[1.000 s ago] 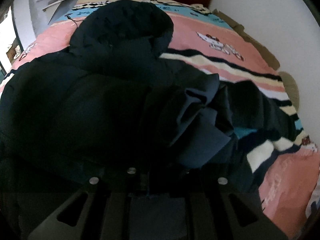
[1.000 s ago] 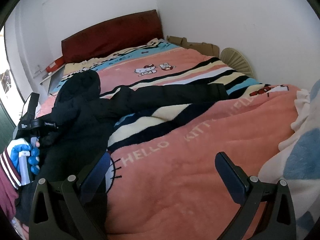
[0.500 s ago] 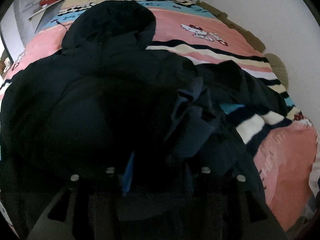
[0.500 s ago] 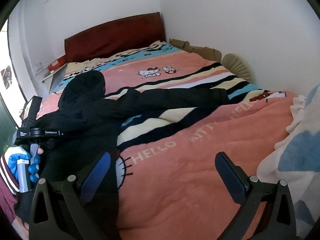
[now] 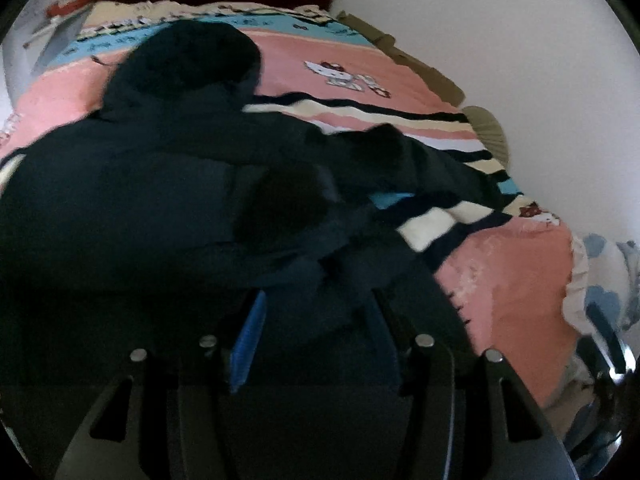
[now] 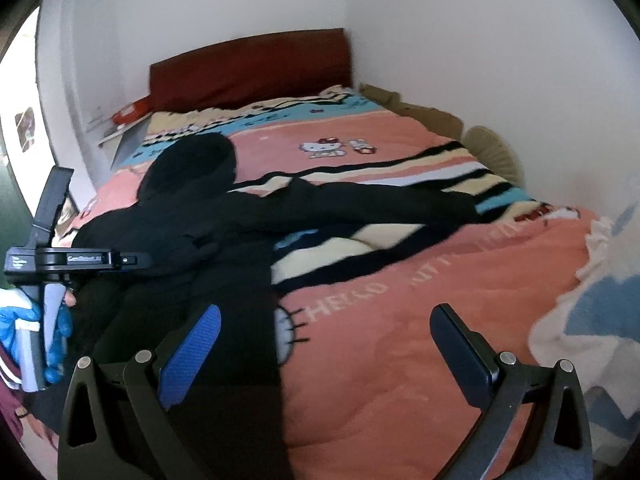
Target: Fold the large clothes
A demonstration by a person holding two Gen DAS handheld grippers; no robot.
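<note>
A large dark navy hooded jacket [image 5: 132,184] lies on the bed, hood toward the headboard, one sleeve [image 6: 360,204] stretched out to the right over the striped blanket. My left gripper [image 5: 316,324] is open, its jaws apart with bunched jacket fabric lying between them at the hem; a blue pad [image 5: 248,344] shows on the left finger. My right gripper [image 6: 324,340] is open wide and empty, hovering over the jacket's lower right edge and the pink blanket. The left gripper also shows in the right wrist view [image 6: 76,260], at the jacket's left side.
A pink Hello Kitty blanket [image 6: 420,320] covers the bed. A dark red headboard [image 6: 248,68] stands at the far end. White walls run along the right. A white and blue quilt [image 6: 600,320] lies at the right. Books and a red box [image 6: 128,116] sit at the far left.
My left gripper's jaws have spread apart from the jacket hem they pinched and the view has pulled back. My right gripper has shifted slightly toward the jacket's lower edge, still open.
</note>
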